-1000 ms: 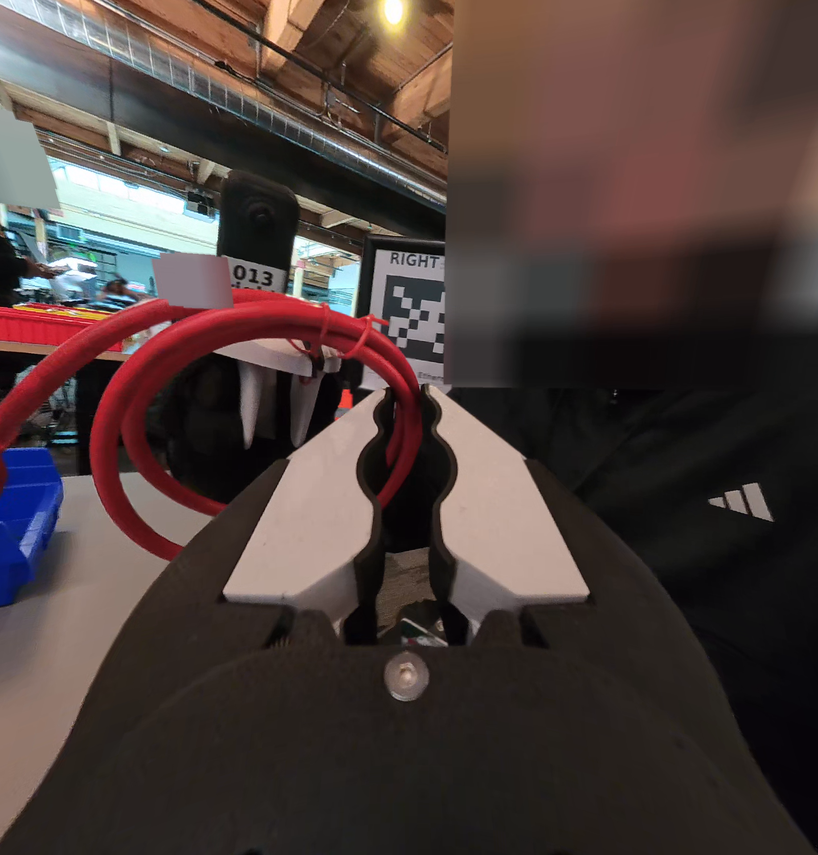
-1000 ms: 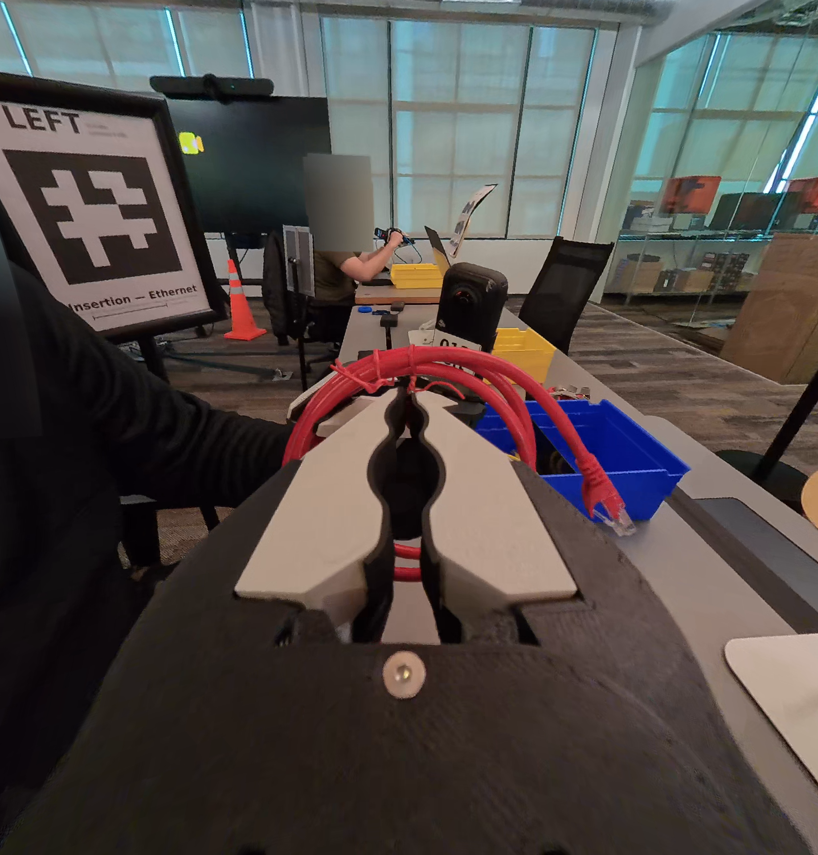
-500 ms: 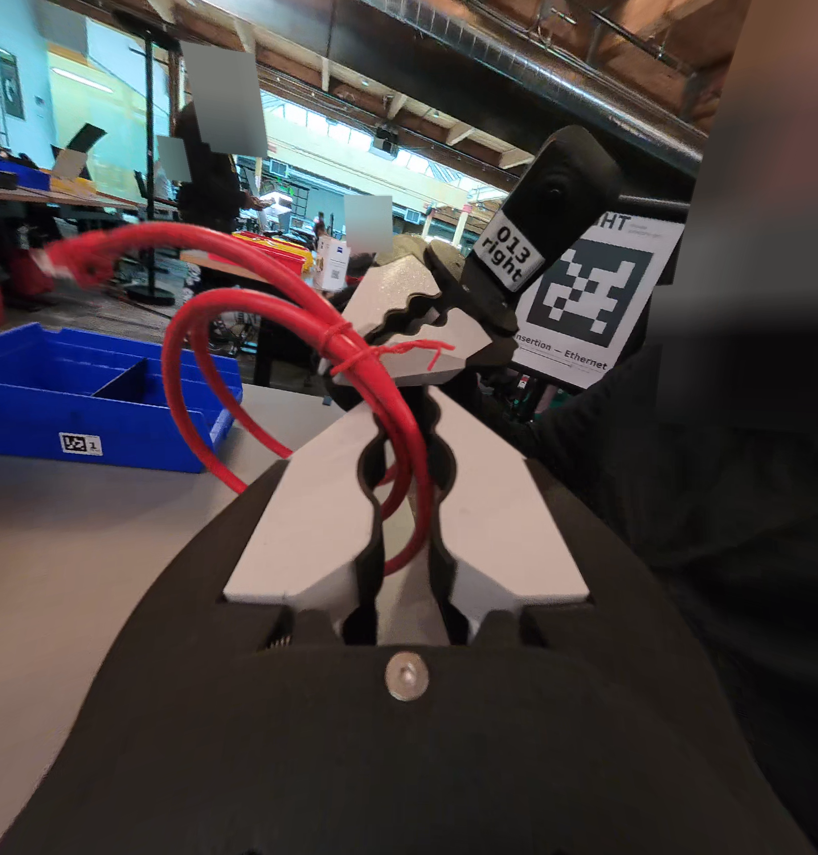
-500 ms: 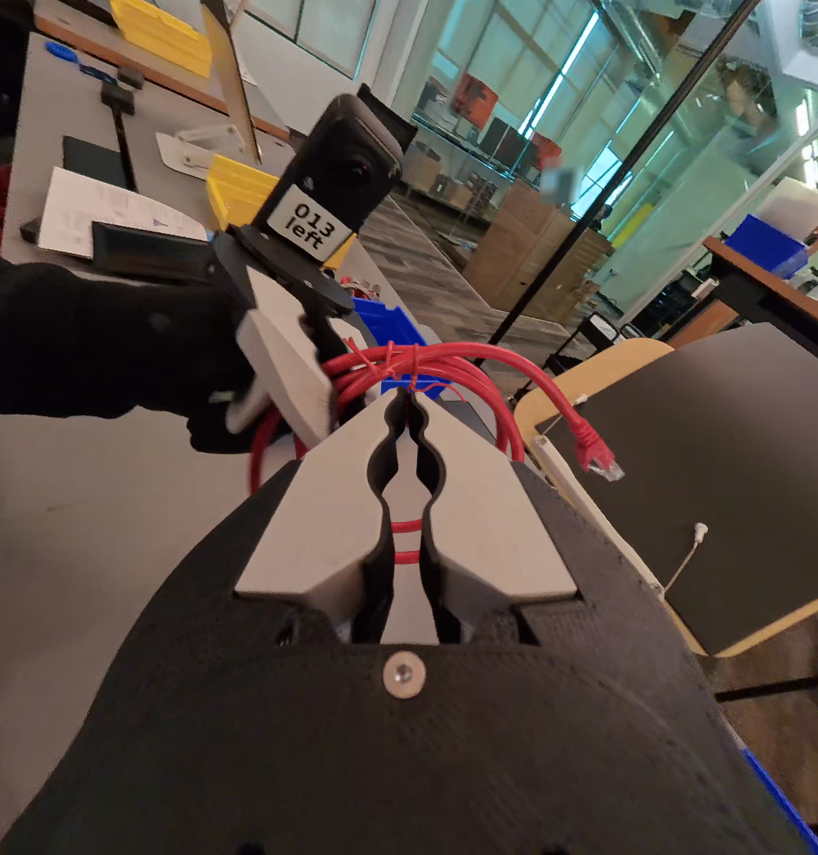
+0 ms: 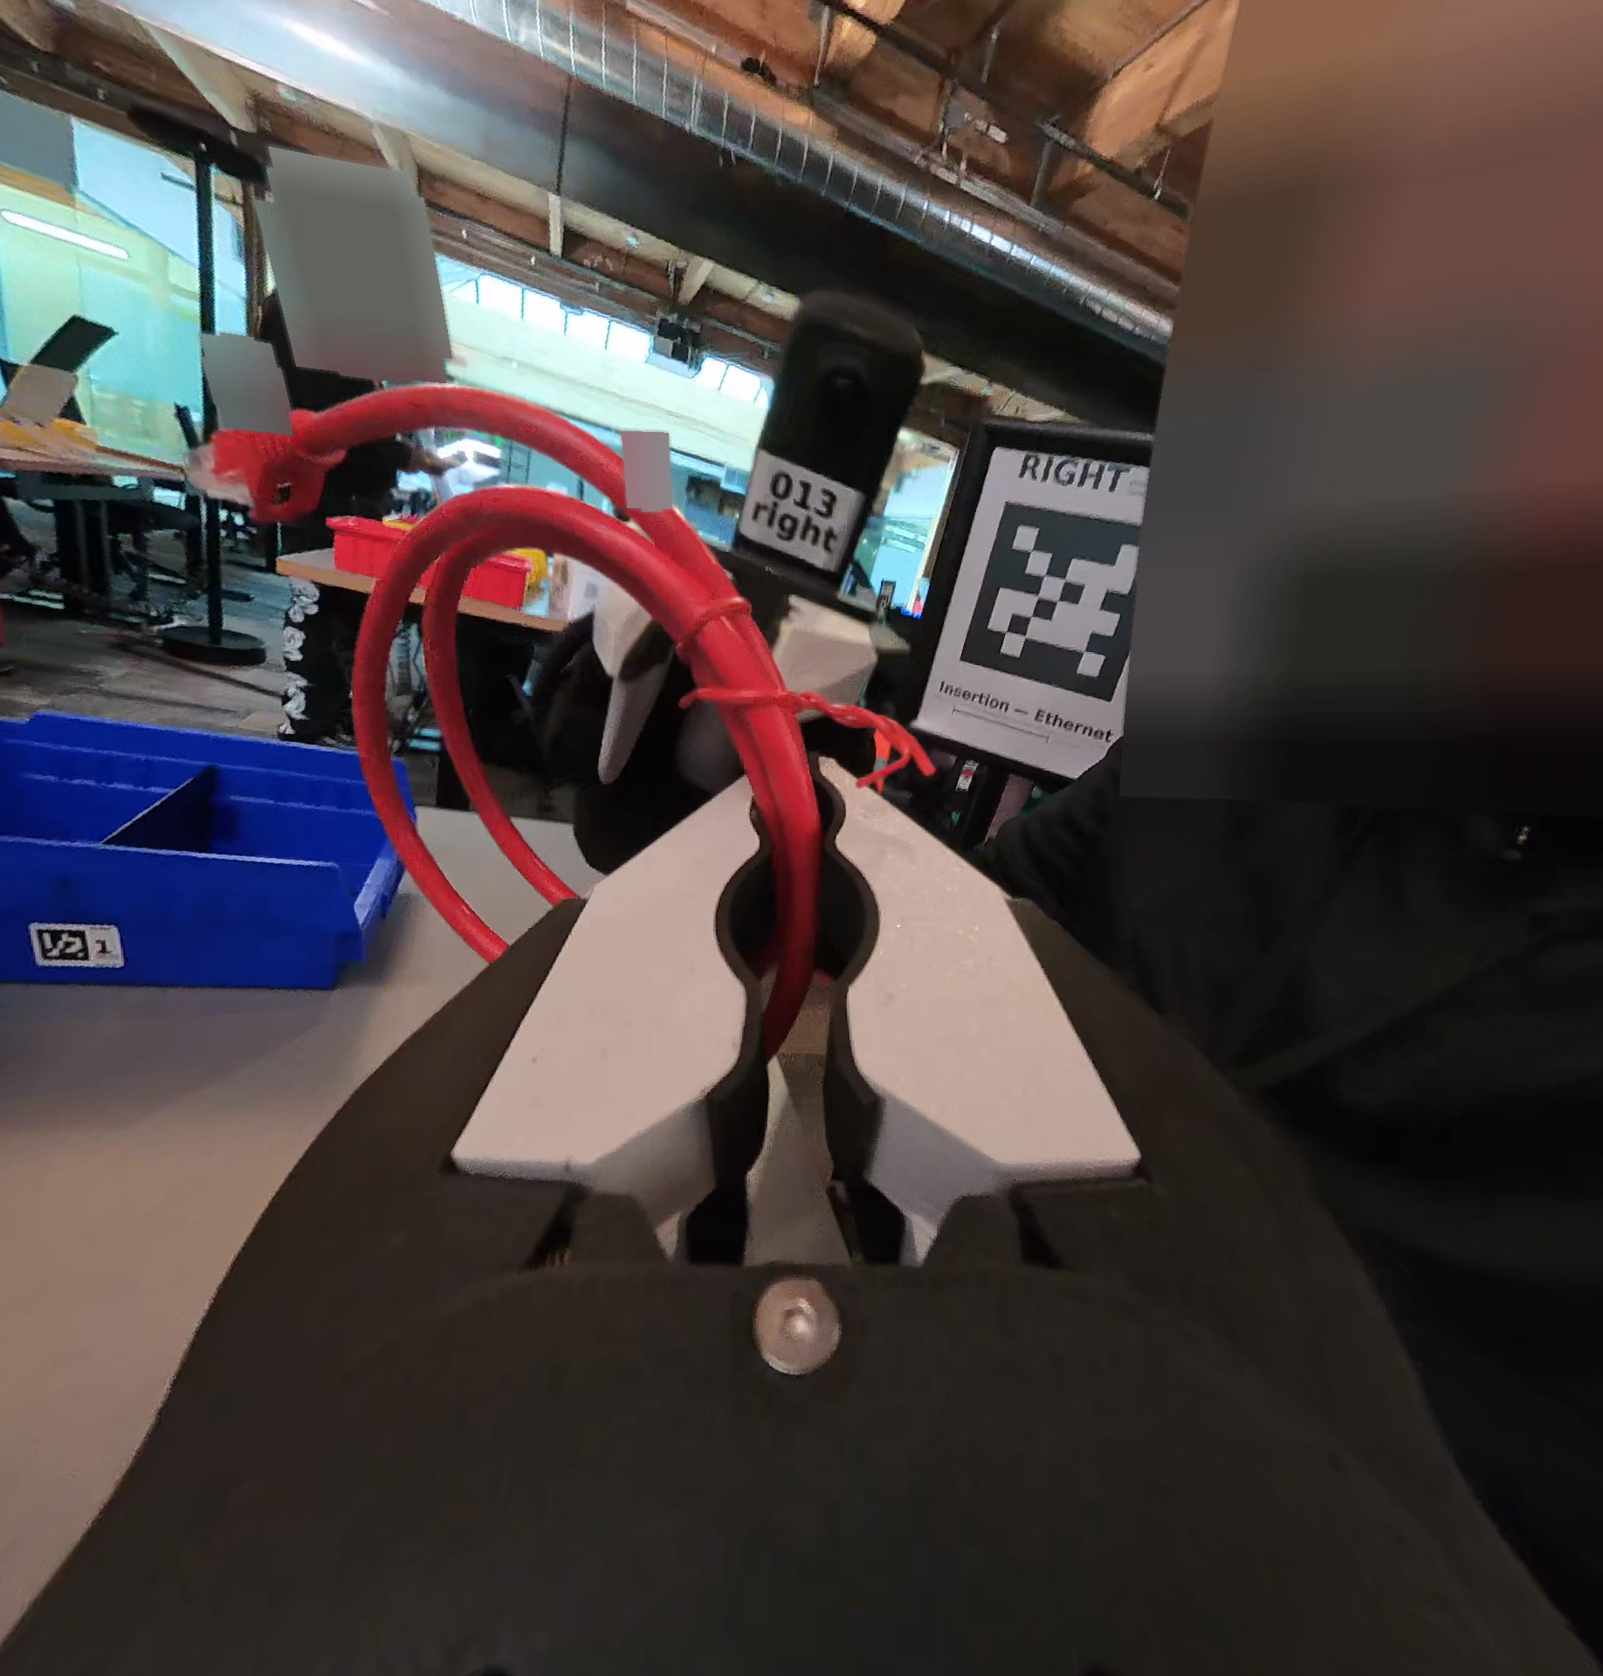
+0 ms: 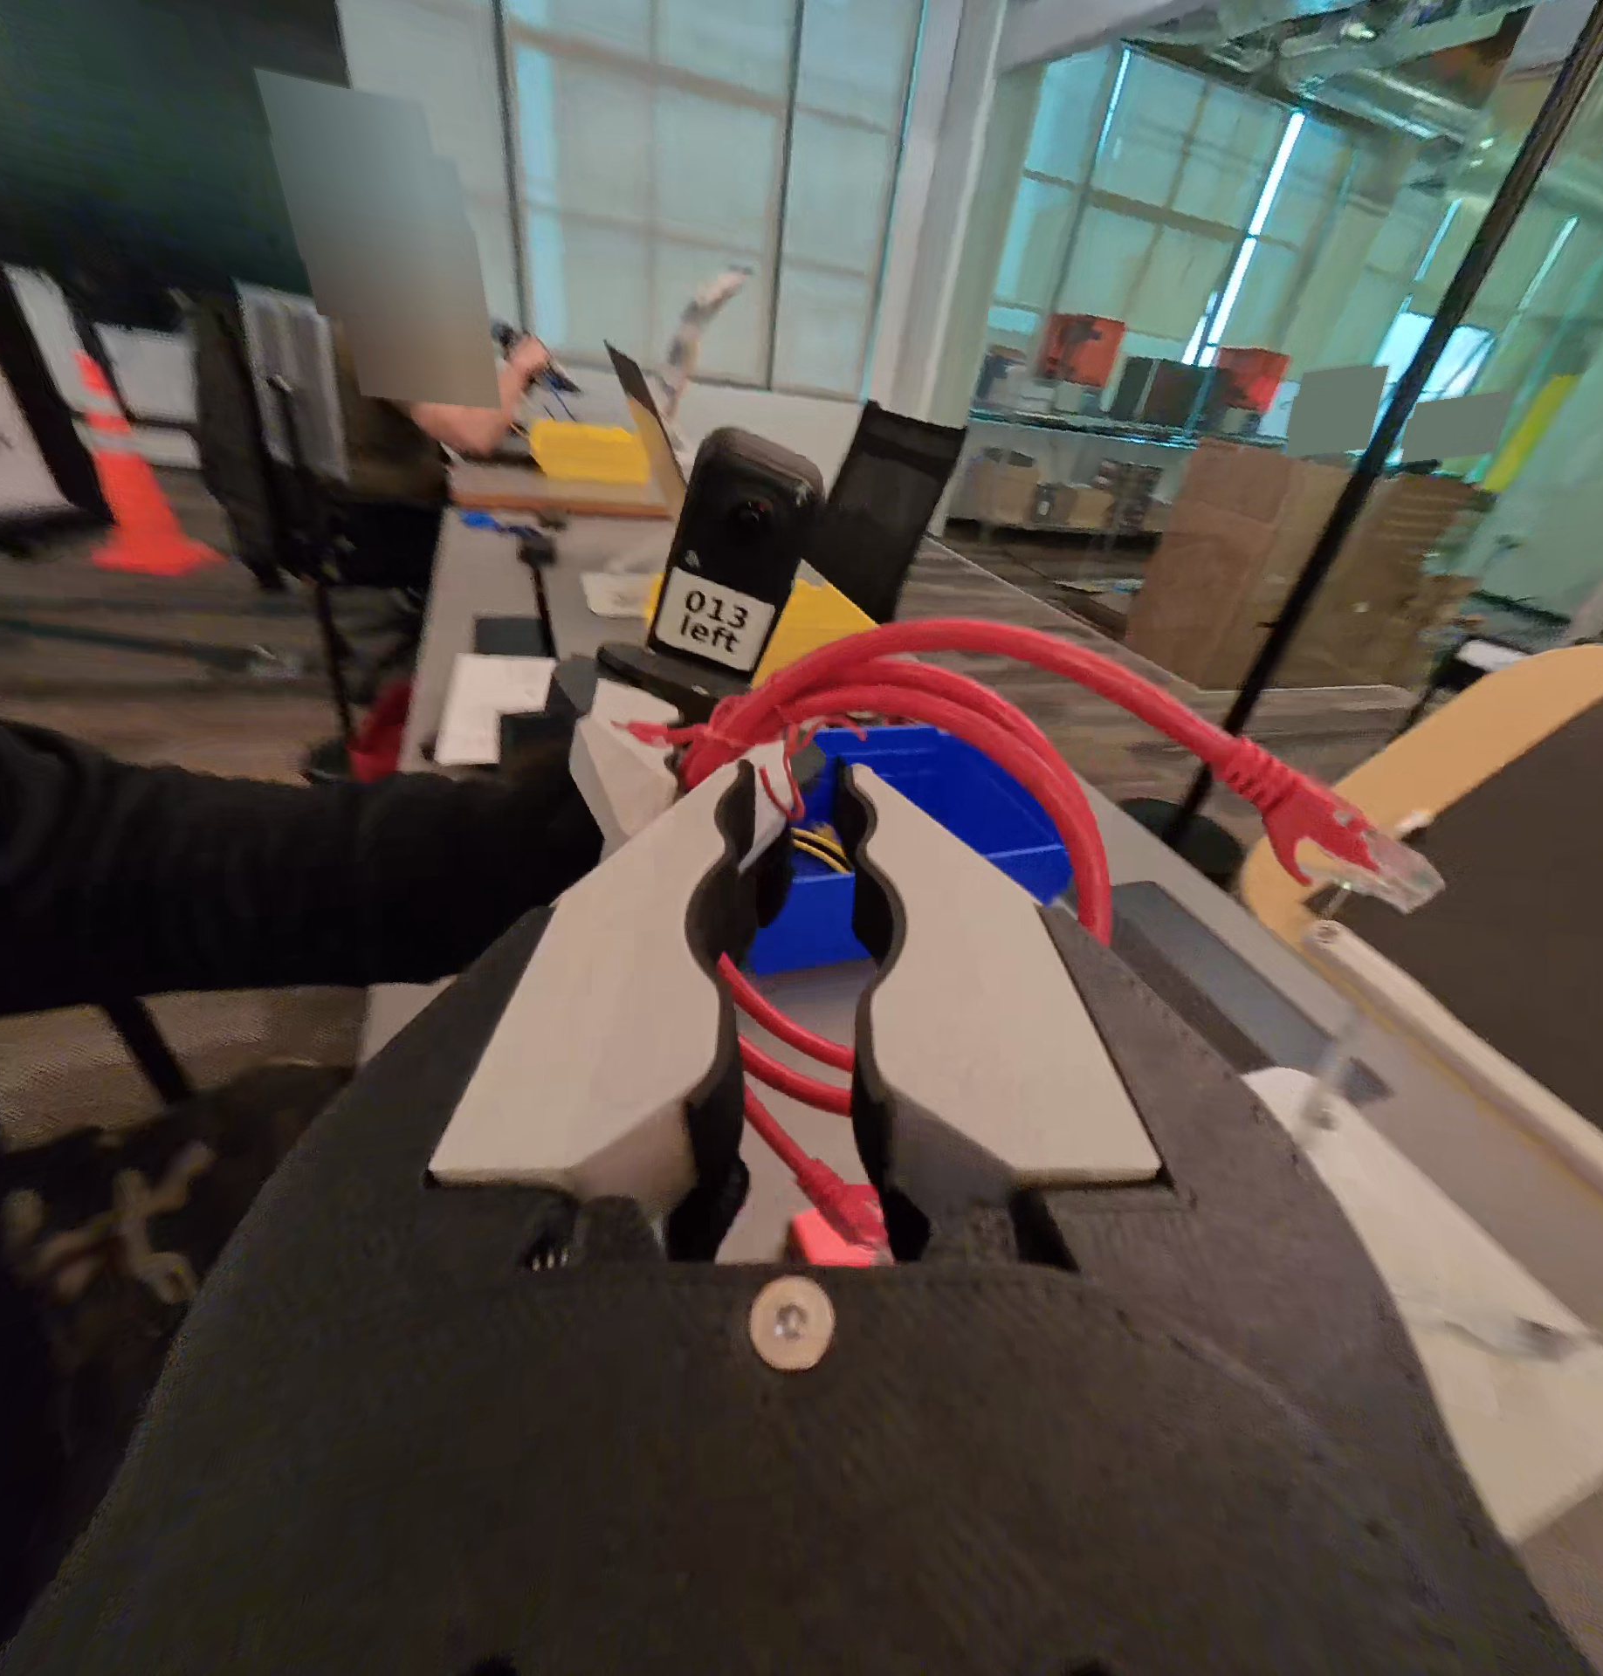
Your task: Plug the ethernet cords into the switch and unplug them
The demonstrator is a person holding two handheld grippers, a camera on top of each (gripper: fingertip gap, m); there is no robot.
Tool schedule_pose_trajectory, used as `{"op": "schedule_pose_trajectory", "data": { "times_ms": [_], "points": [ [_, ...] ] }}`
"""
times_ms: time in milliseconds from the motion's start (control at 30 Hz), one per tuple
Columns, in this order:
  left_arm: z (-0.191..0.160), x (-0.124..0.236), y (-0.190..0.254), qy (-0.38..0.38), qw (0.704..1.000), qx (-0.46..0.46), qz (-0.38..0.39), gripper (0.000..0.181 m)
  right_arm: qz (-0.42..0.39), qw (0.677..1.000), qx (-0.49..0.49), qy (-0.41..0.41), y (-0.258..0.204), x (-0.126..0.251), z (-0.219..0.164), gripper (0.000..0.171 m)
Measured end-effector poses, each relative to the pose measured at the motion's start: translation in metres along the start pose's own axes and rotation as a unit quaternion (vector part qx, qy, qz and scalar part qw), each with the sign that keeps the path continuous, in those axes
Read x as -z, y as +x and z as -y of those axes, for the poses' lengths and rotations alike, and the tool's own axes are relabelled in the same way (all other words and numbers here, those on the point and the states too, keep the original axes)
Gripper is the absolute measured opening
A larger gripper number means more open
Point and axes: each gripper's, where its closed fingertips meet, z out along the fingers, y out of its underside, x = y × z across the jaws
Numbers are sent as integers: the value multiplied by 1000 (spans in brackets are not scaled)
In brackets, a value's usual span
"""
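Observation:
A coiled red ethernet cord (image 5: 399, 725), bound with a red twist tie (image 5: 780, 703), is held up above the table. My left gripper (image 5: 793, 784) is shut on the coil just below the tie. One plug (image 5: 244, 472) sticks out to the upper left. My right gripper (image 6: 793, 784) is open by a small gap, with the tie's loose end (image 6: 780, 789) between its tips. The coil (image 6: 1079, 816) loops past it, with one plug (image 6: 1324, 834) free at the right and another (image 6: 839, 1215) low between its fingers. No switch is in view.
A blue divided bin (image 5: 145, 889) stands on the grey table (image 5: 99, 1179) to the left; it also shows behind the coil in the right wrist view (image 6: 943, 798). A person's black sleeve (image 6: 235, 871) reaches in from the left. A tan chair back (image 6: 1460, 725) is at the right. My hands' fingertips stand some 4 centimetres from each other.
My right gripper's jaws, closed at the tie before, now stand slightly apart. Both views have swung, and the coil has tilted more upright in my left gripper.

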Motion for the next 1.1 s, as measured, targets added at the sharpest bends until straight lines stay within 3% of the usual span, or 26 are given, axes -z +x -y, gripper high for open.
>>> {"op": "schedule_pose_trajectory", "data": {
  "times_ms": [100, 167, 233, 367, 467, 567, 600, 733, 800, 867, 933, 1100],
  "points": [
    [-5, -2, 0, -8, 1000, 3, -3, 0, 23, 998, -45, 22, 1, 2, 4, 17],
    [-6, -2, -3, -8, 1000, 7, 0, 0, 17, 999, -39, 24, 2, 2, 3, 0],
    [-5, -1, -3, -6, 1000, 10, -3, 0, 8, 999, -17, 30, 1, 3, 5, 0],
    [-1, -1, 0, 3, 1000, 26, -9, 0, -63, 986, 157, -6, -3, 3, 6, 0],
    [-2, -4, -3, 6, 999, 44, -4, 0, -117, 938, 315, -84, -3, 6, 2, 0],
    [-8, -7, -8, -1, 999, 53, 5, 0, -146, 854, 472, -165, -4, 13, -8, 0],
    [-11, -8, -10, -3, 998, 55, 6, 0, -142, 842, 487, -182, -4, 15, -11, 0],
    [-10, -13, -4, -3, 999, 36, 4, 0, -75, 905, 397, -132, -17, 26, -1, 0],
    [-5, -9, -1, -6, 1000, 5, 9, 0, -29, 961, 262, -81, -19, 31, 14, 1],
    [-4, -6, 2, -22, 999, -35, 22, 0, 21, 993, 106, -52, -13, 33, 19, 10],
    [-3, -6, 5, -36, 997, -66, 31, 0, 69, 997, -6, -26, -12, 33, 21, 13],
    [-2, -5, 8, -58, 989, -125, 52, 0, 155, 976, -146, -34, -24, 23, 6, 21]
  ]
}}
